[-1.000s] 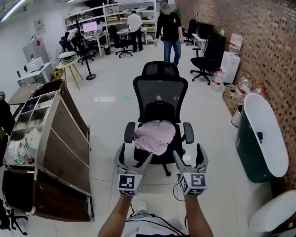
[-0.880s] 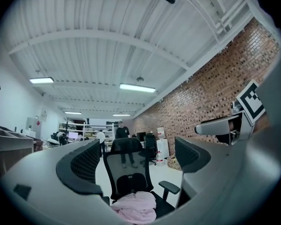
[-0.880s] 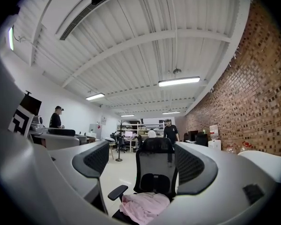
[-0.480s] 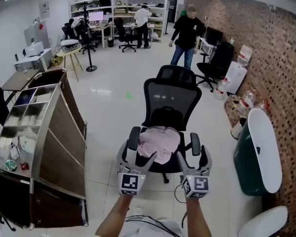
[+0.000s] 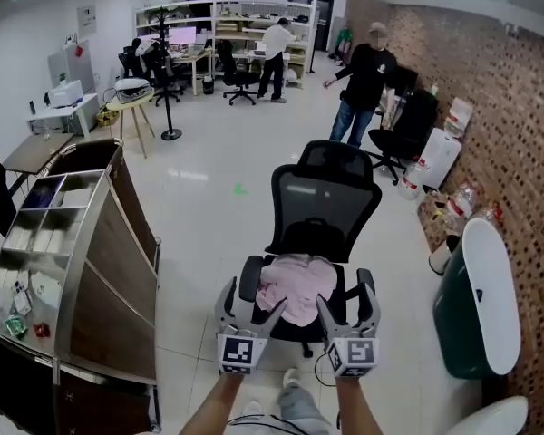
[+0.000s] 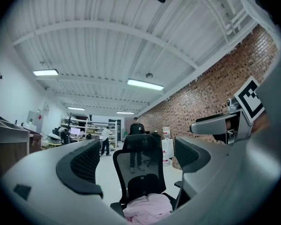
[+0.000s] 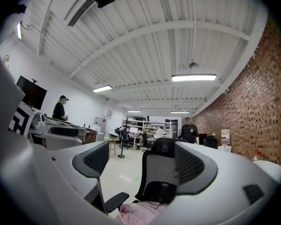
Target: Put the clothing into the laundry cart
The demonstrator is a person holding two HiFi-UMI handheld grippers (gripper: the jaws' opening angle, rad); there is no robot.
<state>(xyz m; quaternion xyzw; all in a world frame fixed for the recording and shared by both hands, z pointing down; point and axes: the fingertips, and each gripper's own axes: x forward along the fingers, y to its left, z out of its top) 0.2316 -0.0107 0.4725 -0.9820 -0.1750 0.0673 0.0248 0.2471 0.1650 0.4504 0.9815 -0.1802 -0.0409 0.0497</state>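
The left gripper (image 6: 136, 161) has its two gray jaws wide apart, and nothing is pinched in them. Through the gap you can see a black chair (image 6: 141, 184). A pink cloth (image 6: 147, 208) lies in a heap on its seat. Behind the chair stands a person in a dark top (image 6: 136, 126). Farther back, a person in a white shirt (image 6: 105, 138) is by some shelves (image 6: 77, 125). A brick wall (image 6: 210, 93) runs along the right. The right gripper (image 6: 215, 125) shows at the right edge, with its marker cube (image 6: 249, 99).
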